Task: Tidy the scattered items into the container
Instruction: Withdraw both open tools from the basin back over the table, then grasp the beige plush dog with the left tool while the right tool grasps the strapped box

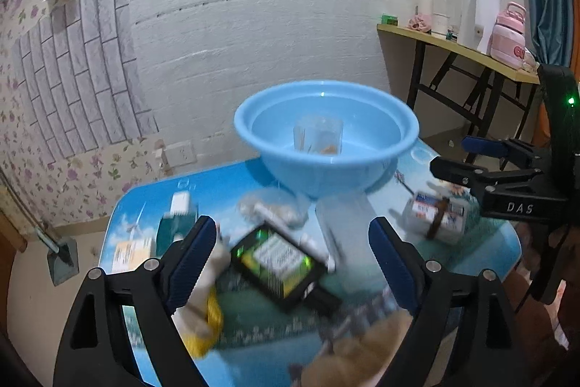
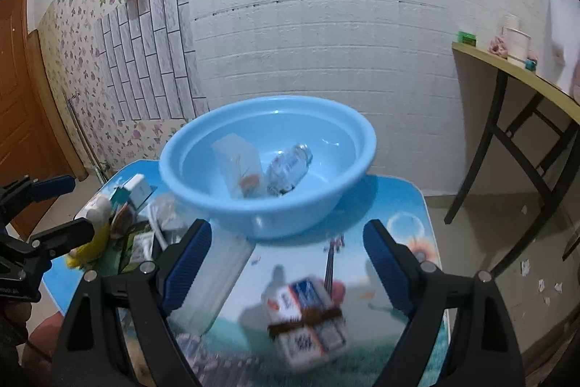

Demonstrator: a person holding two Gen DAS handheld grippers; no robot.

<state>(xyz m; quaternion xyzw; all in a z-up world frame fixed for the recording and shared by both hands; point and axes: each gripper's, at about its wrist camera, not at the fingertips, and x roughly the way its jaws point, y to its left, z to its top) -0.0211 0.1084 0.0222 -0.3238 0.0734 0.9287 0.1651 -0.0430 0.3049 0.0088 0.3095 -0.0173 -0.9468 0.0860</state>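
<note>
Between your right gripper's (image 2: 288, 263) wide-open, empty jaws lies the strapped white-and-blue carton (image 2: 308, 321), short of the blue basin (image 2: 203, 185): probably light, stiff, crushable — pinch its flat sides; left gripper (image 1: 293, 258) likewise open, empty.

Glossy smooth plastic basin (image 2: 203, 184); clear crinkled plastic bottle (image 2: 288, 169); glossy printed tabletop (image 2: 398, 202); matt ribbed gripper pads (image 1: 389, 263).
</note>
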